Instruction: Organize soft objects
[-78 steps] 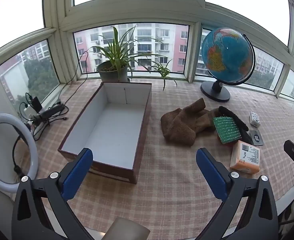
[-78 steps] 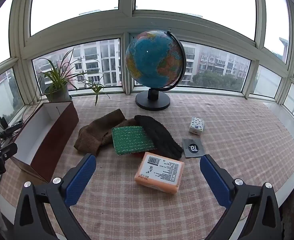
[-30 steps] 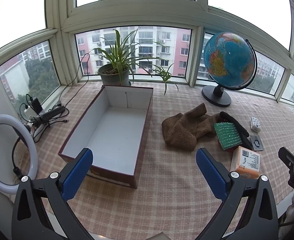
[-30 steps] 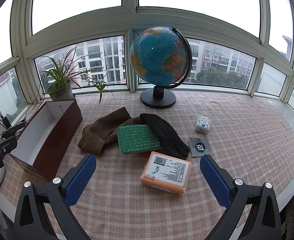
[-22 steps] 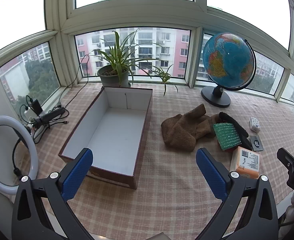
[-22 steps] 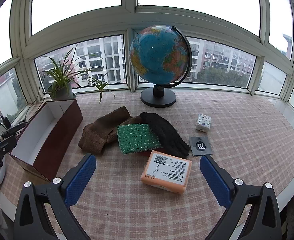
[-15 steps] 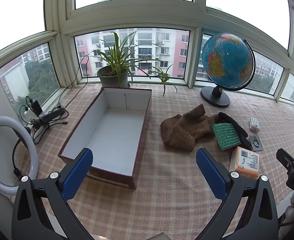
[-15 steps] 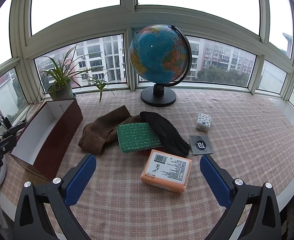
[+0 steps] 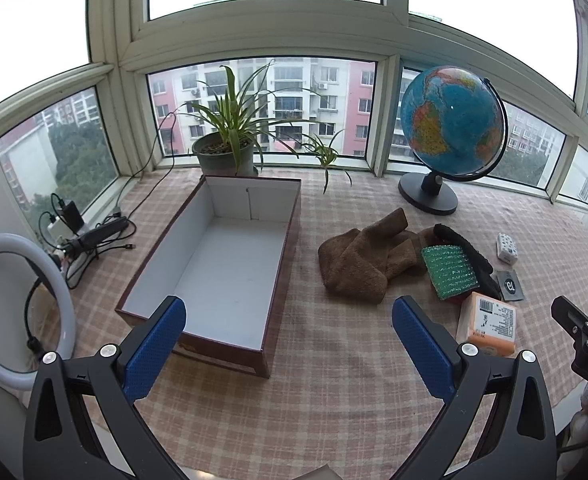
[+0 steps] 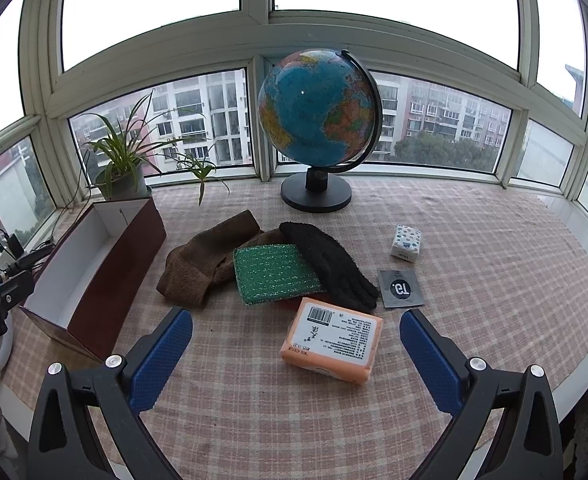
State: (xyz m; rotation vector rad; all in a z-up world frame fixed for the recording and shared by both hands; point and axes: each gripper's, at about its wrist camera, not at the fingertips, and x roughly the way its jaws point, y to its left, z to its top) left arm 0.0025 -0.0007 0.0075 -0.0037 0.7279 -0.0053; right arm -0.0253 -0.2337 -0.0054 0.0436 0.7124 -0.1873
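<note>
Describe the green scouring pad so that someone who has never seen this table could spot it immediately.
Start at the globe by the window and come toward the camera to the pile of soft things on the checked cloth. The green scouring pad lies there, overlapping the brown towel on one side and the black glove on the other. It is the only glittery green rectangle.

Your brown towel (image 10: 210, 264), green scouring pad (image 10: 274, 274) and black glove (image 10: 330, 266) lie bunched together beside the open box (image 9: 214, 264).

Right gripper (image 10: 296, 344) wide open above checked cloth (image 10: 494, 280), orange pack (image 10: 332, 340) between its fingers, green sponge (image 10: 274, 272) over brown towel (image 10: 202, 264), black glove (image 10: 330, 264), box (image 10: 94, 264) left, globe (image 10: 318, 112) behind
</note>
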